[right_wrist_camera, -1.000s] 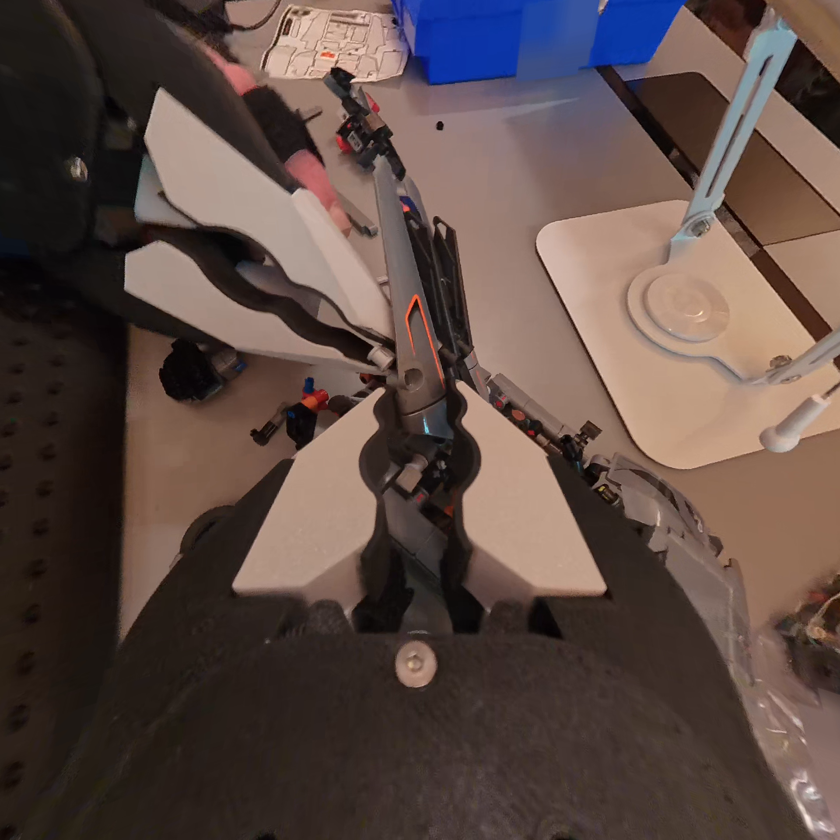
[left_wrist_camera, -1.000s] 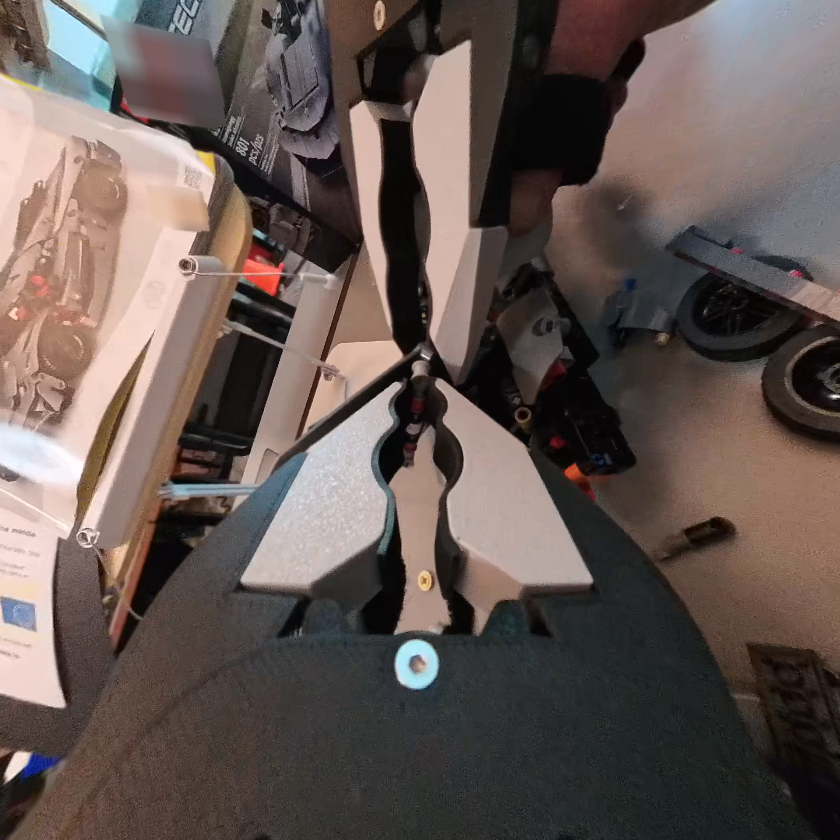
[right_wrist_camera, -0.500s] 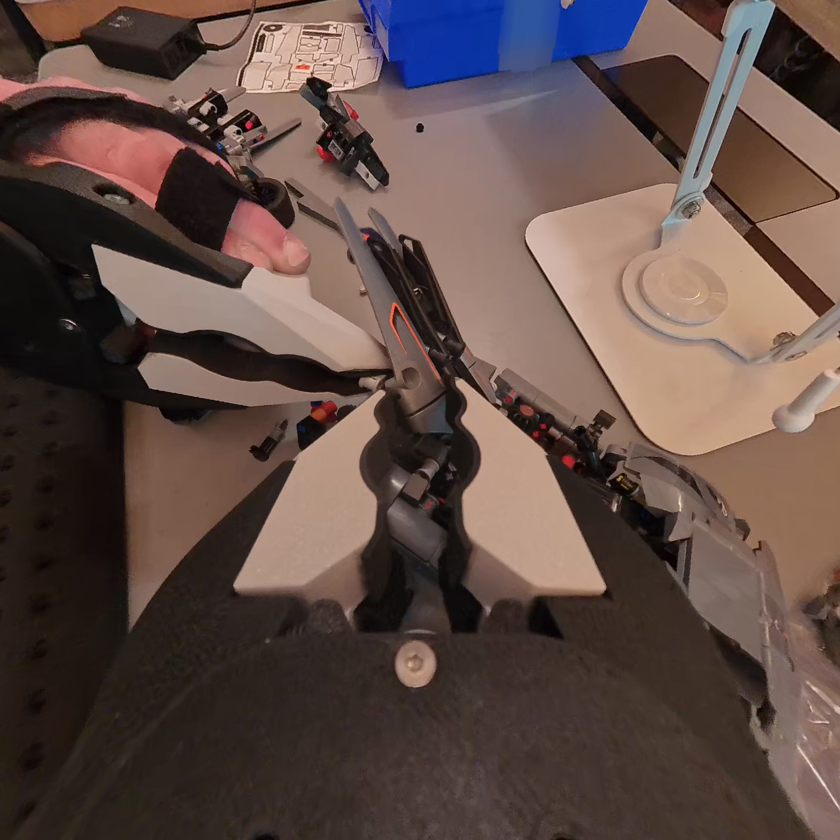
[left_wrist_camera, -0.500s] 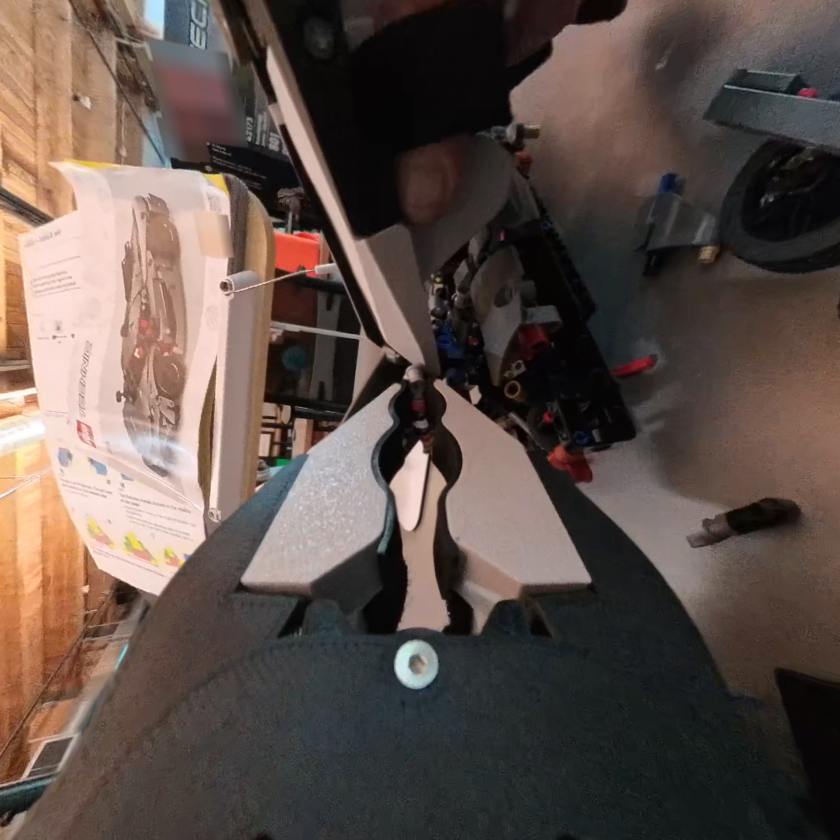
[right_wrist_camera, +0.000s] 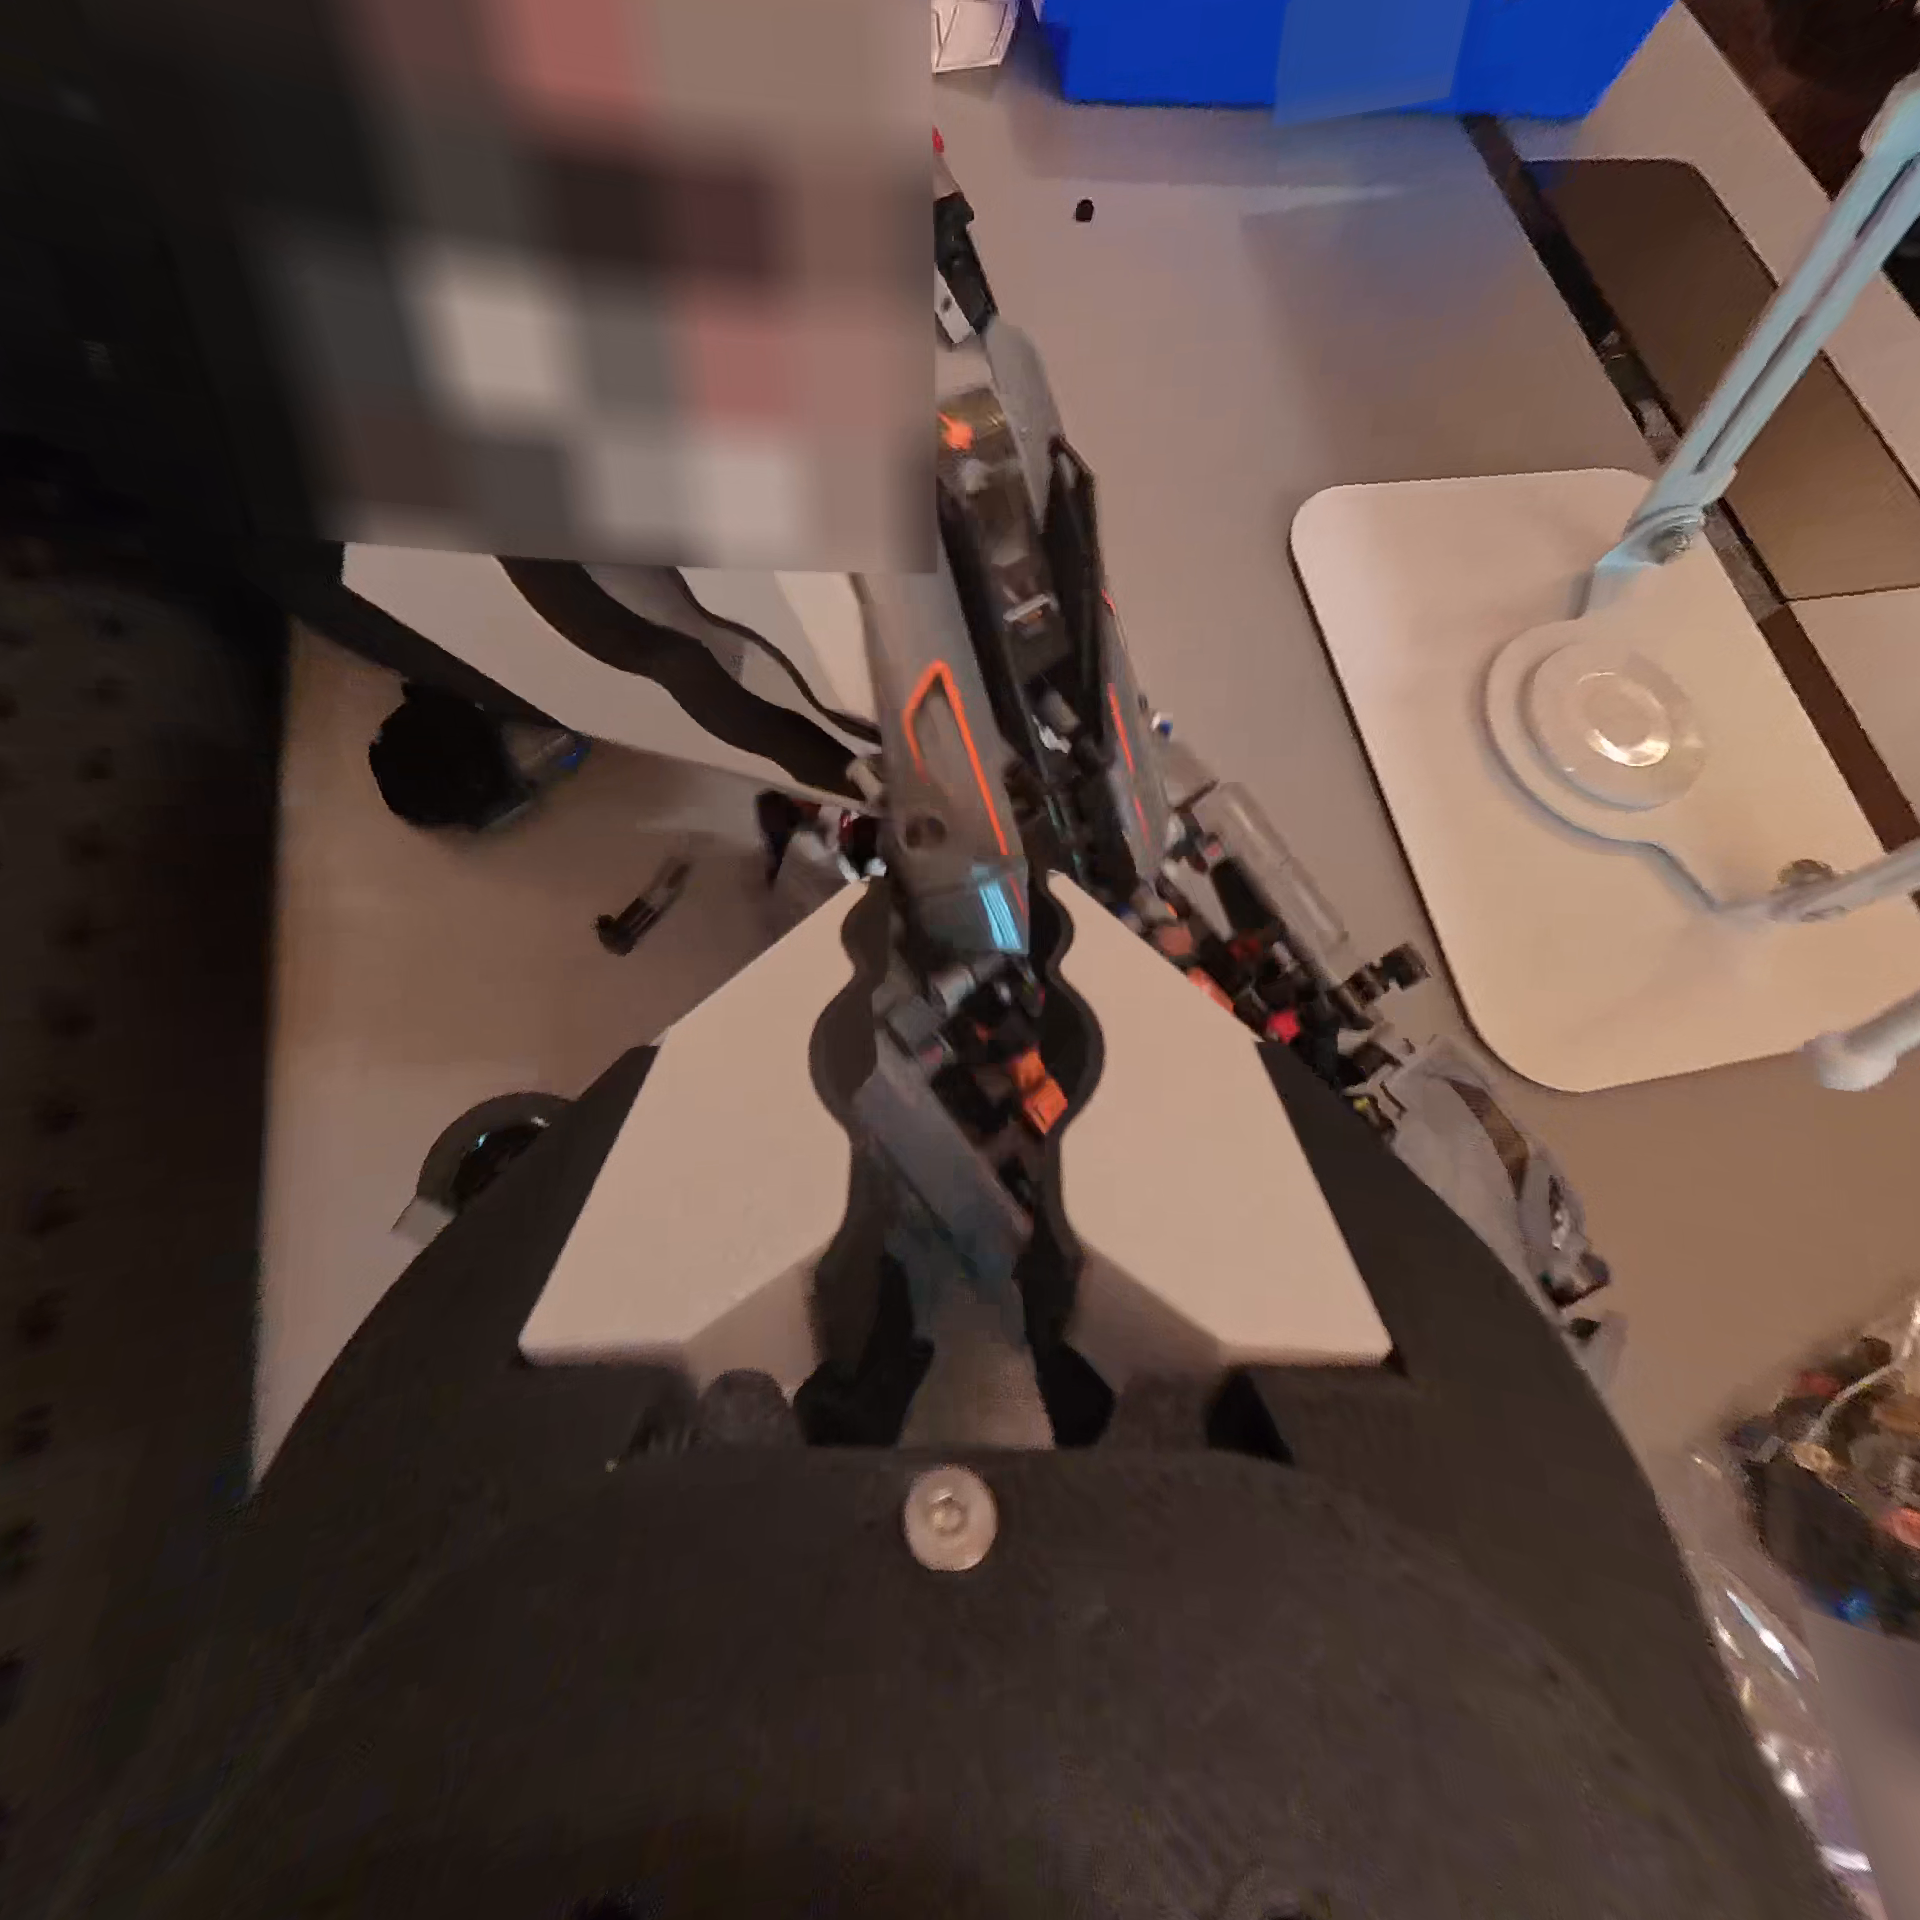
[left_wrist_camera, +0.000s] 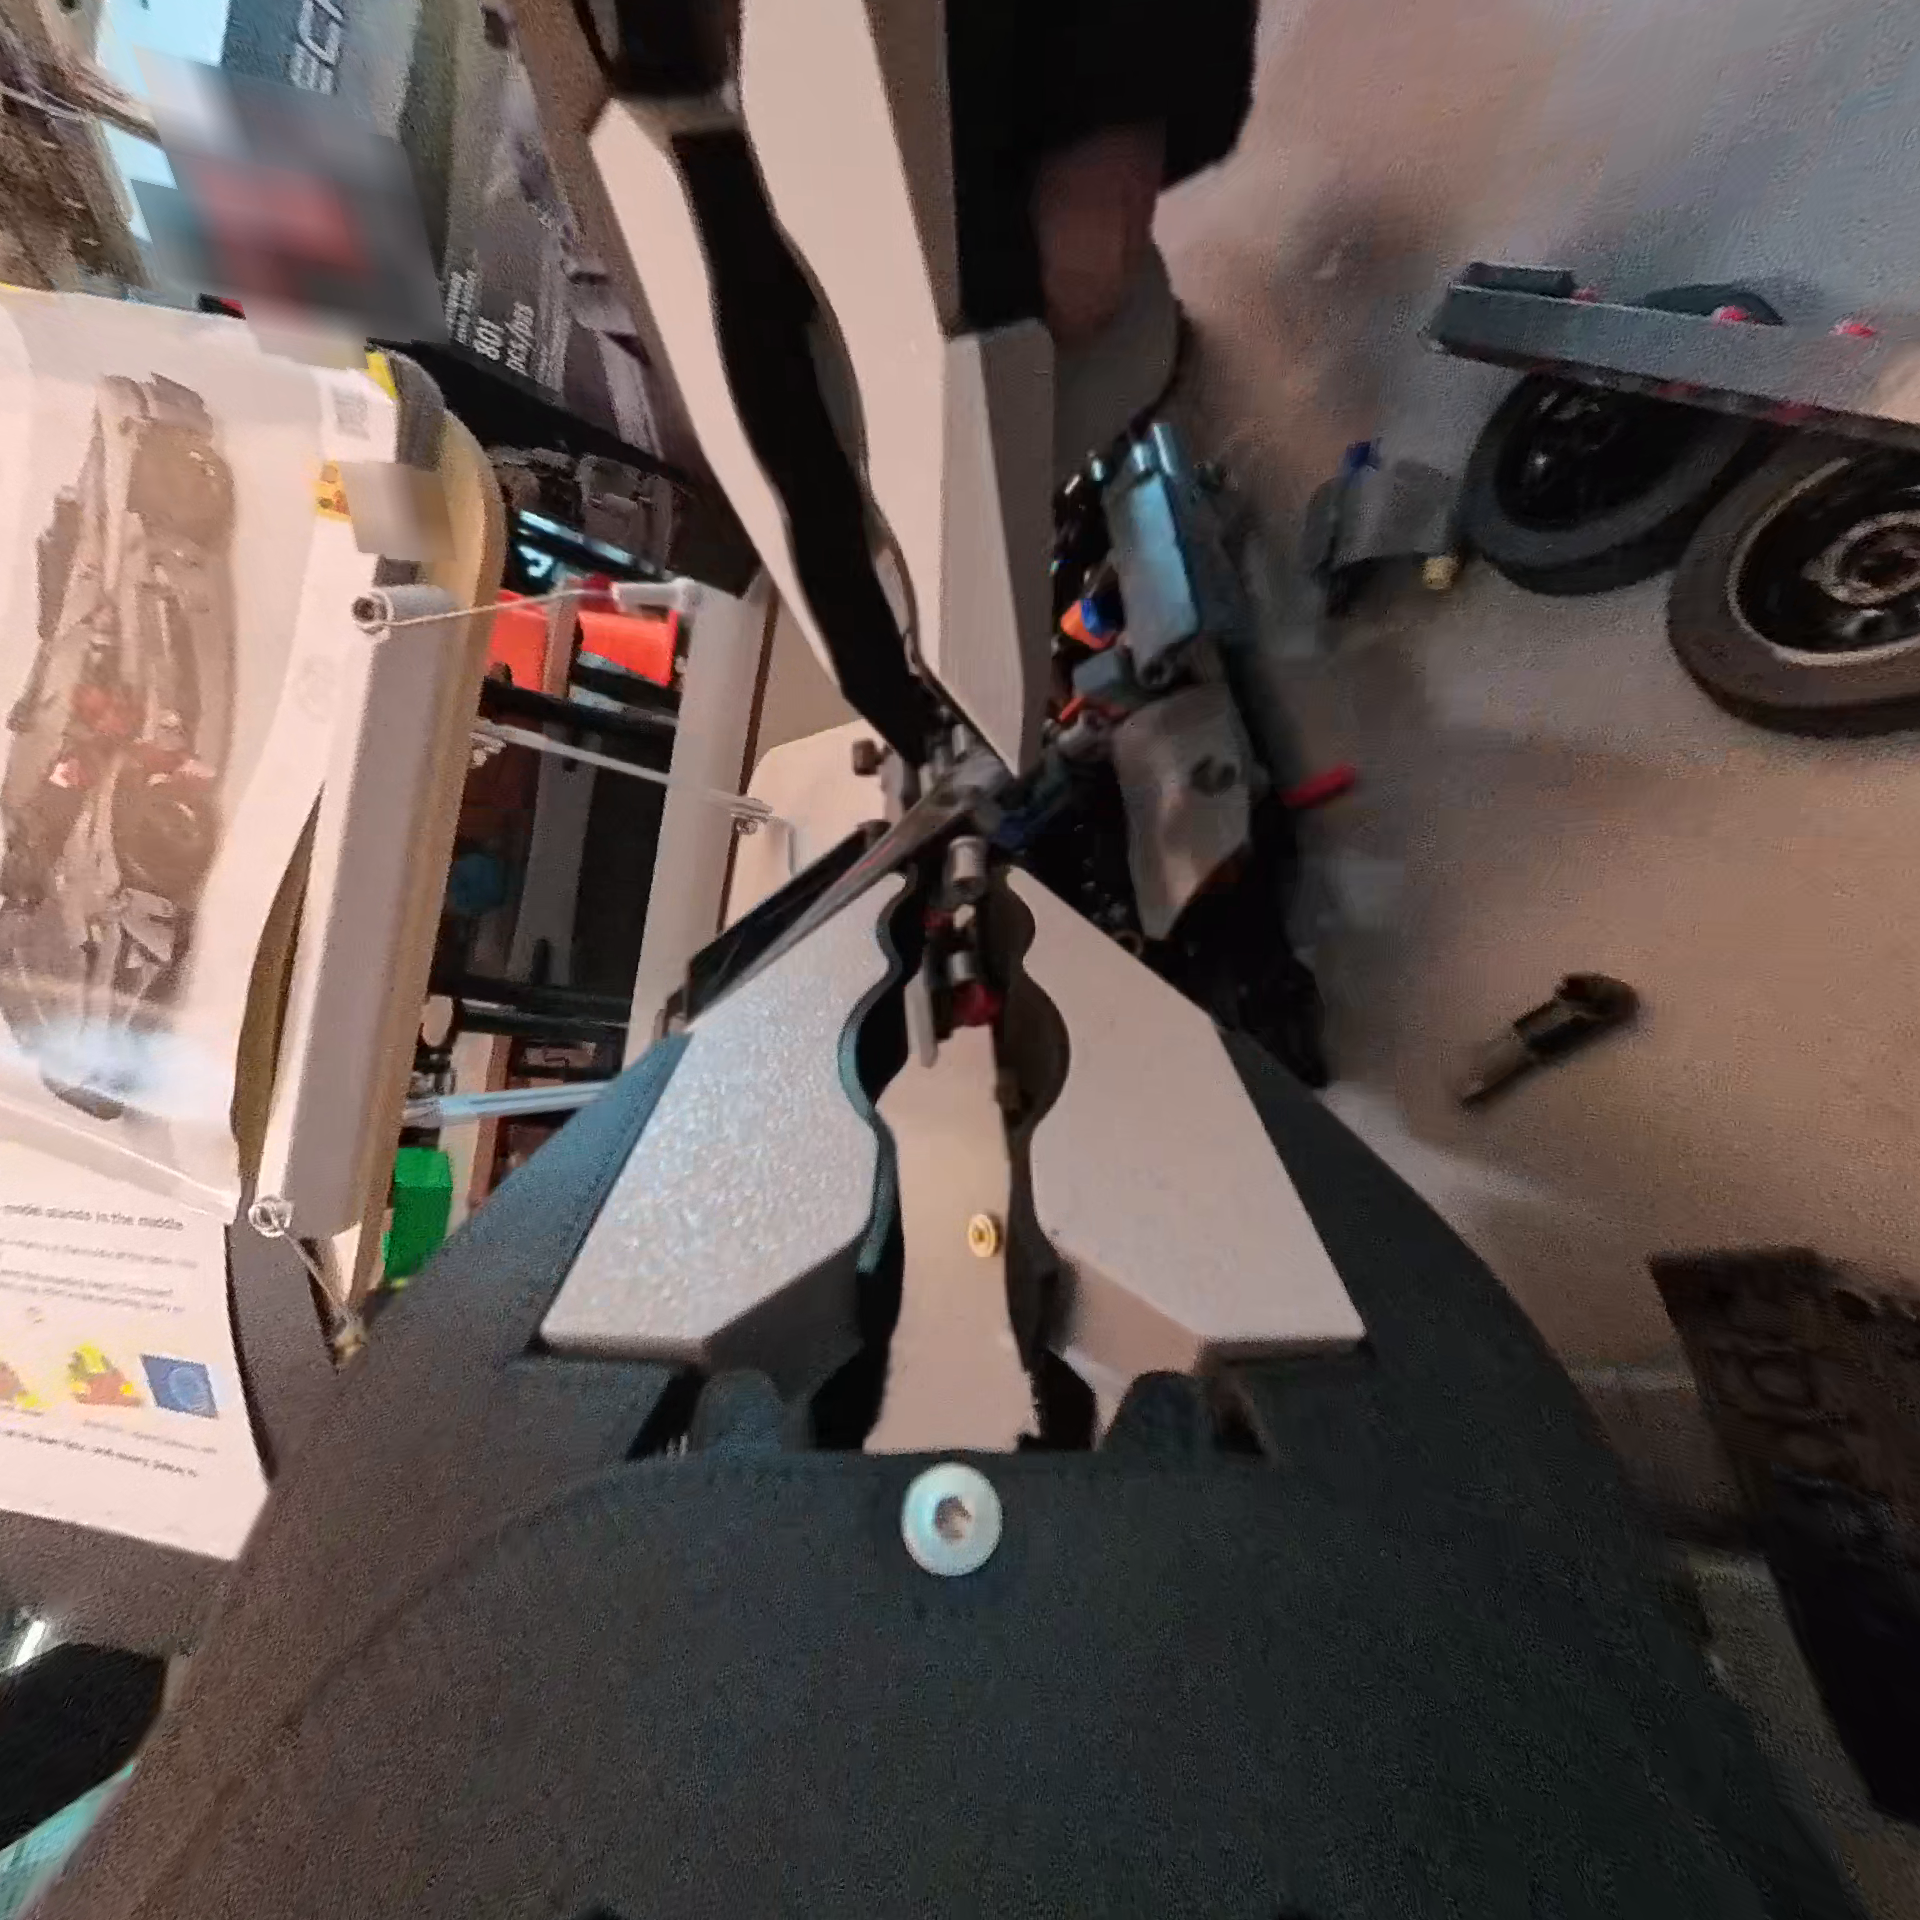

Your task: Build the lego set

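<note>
My left gripper (left_wrist_camera: pixel 961 868) is shut on a small pin piece (left_wrist_camera: pixel 964 935) with red and grey sections, its tip against the dark grey car model (left_wrist_camera: pixel 1174 748). My right gripper (right_wrist_camera: pixel 956 883) is shut on that car model (right_wrist_camera: pixel 951 758), a grey body with orange trim, and holds it tilted above the table. The right gripper shows from above in the left wrist view (left_wrist_camera: pixel 935 748), tips meeting my left tips. The left gripper comes in from the left in the right wrist view (right_wrist_camera: pixel 862 769), touching the model's side.
Two black wheels (left_wrist_camera: pixel 1808 592) and a grey lego beam (left_wrist_camera: pixel 1662 353) lie to the right. An instruction booklet (left_wrist_camera: pixel 156 727) stands on a holder at the left. A white stand base (right_wrist_camera: pixel 1621 769), a blue bin (right_wrist_camera: pixel 1330 52) and a bag of parts (right_wrist_camera: pixel 1849 1475) sit around. Left and right tips are no more than a few centimetres apart.
The car model has been turned and lifted nearer the right camera. The left gripper has shifted with its pin still against the model's side, and both views swung.
</note>
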`<state>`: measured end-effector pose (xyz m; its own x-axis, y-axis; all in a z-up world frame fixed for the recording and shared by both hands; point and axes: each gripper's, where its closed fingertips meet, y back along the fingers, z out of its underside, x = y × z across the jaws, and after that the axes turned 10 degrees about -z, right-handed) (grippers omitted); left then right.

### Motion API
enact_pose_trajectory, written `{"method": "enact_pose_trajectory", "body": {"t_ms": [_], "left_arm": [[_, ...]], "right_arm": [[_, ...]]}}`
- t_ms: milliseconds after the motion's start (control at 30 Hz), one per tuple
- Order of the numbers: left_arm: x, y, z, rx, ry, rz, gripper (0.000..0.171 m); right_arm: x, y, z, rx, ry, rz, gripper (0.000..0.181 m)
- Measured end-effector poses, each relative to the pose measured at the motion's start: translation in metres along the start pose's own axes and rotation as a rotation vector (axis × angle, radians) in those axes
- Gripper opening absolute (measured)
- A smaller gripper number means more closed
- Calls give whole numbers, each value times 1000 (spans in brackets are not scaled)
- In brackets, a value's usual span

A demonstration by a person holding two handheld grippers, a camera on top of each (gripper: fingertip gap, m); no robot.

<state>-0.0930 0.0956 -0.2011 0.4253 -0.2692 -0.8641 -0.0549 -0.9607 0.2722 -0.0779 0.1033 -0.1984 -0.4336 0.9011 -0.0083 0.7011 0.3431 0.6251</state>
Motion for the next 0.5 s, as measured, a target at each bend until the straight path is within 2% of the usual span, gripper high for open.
{"method": "enact_pose_trajectory", "body": {"t_ms": [100, 200, 400, 500], "left_arm": [[0, 11, 10, -24, 29, 13, 11], [0, 19, 16, -42, 81, 36, 11], [0, 20, 18, -21, 85, 31, 12], [0, 18, 23, -33, 56, 7, 13]], "right_arm": [[-1, 13, -12, 81, -3, -18, 31], [2, 12, -29, 119, 29, -6, 35], [-2, -26, -52, 77, 108, -107, 21], [0, -35, -61, 91, 108, -147, 1]]}}
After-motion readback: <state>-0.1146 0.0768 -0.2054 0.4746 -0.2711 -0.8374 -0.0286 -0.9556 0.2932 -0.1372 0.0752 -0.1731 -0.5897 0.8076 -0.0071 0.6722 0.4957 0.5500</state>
